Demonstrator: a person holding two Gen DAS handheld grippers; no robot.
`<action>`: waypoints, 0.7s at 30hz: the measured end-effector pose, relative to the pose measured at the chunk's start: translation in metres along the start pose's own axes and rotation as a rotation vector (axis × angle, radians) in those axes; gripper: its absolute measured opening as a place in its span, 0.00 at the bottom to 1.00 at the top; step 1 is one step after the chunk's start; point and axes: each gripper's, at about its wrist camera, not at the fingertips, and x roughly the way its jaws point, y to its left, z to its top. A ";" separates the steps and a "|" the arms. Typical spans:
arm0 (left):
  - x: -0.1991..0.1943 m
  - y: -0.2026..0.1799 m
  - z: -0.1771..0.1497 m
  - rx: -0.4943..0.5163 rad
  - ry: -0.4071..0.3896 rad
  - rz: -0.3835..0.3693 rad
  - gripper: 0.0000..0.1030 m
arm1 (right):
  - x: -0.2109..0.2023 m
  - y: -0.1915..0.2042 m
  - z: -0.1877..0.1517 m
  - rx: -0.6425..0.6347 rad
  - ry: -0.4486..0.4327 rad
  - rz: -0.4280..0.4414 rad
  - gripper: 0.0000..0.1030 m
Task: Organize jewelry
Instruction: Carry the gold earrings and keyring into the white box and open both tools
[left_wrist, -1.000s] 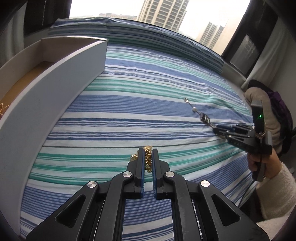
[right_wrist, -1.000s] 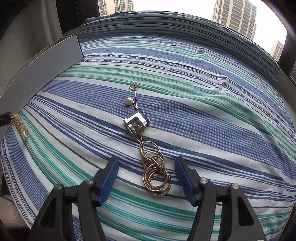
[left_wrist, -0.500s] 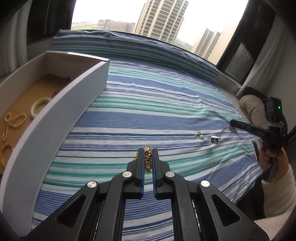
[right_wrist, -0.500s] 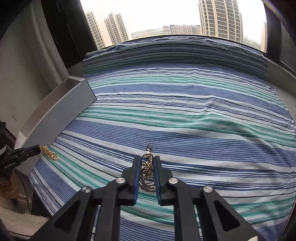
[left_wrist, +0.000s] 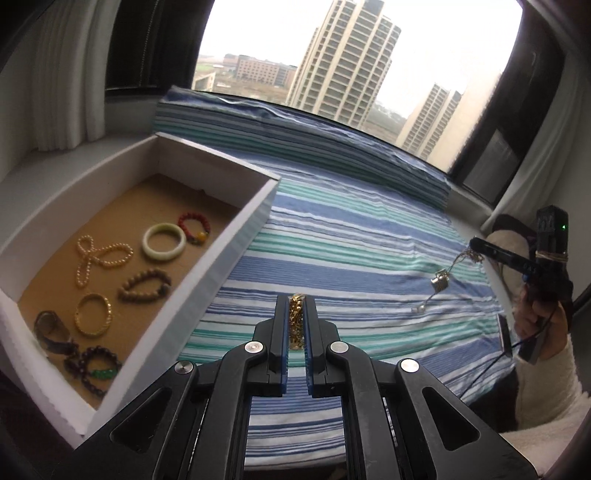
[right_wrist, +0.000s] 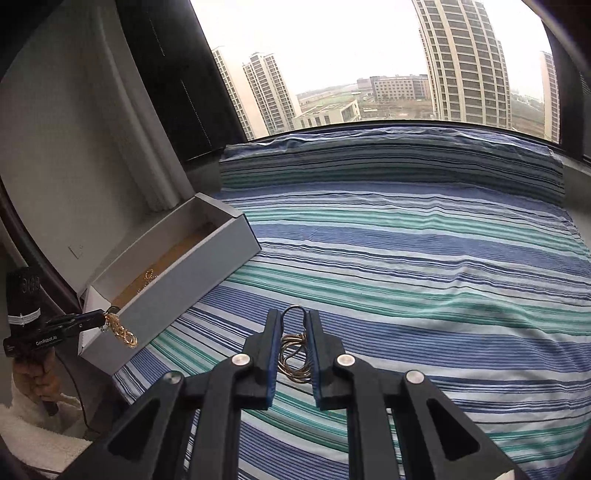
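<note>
My left gripper (left_wrist: 296, 301) is shut on a gold chain (left_wrist: 296, 325) and holds it above the striped bed, to the right of the white box (left_wrist: 236, 243). The box holds several bracelets and a pale green bangle (left_wrist: 164, 242). My right gripper (right_wrist: 293, 317) is shut on a ring-and-chain necklace (right_wrist: 294, 354), lifted off the bed. In the left wrist view its cube pendant (left_wrist: 440, 282) and pearl hang from the right gripper (left_wrist: 476, 244). In the right wrist view the left gripper (right_wrist: 105, 319) holds the gold chain (right_wrist: 123, 332) by the box's near corner (right_wrist: 110, 347).
The blue, green and white striped bedspread (right_wrist: 406, 266) fills the middle. The white box (right_wrist: 177, 273) stands along the bed's left edge by the window sill. A window with tower blocks is behind. A brown and purple bundle (left_wrist: 509, 236) lies at the right.
Both grippers have risen with their jewelry. The right gripper closed on the ring necklace and lifted it, pendant dangling. The left wrist view now looks into the box.
</note>
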 end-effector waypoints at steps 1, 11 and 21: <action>-0.009 0.009 0.007 -0.006 -0.014 0.021 0.04 | 0.002 0.010 0.009 -0.019 -0.007 0.020 0.14; -0.037 0.091 0.058 -0.064 -0.044 0.203 0.04 | 0.047 0.120 0.104 -0.186 -0.049 0.192 0.14; 0.036 0.157 0.064 -0.140 0.060 0.282 0.04 | 0.189 0.219 0.176 -0.271 0.029 0.259 0.14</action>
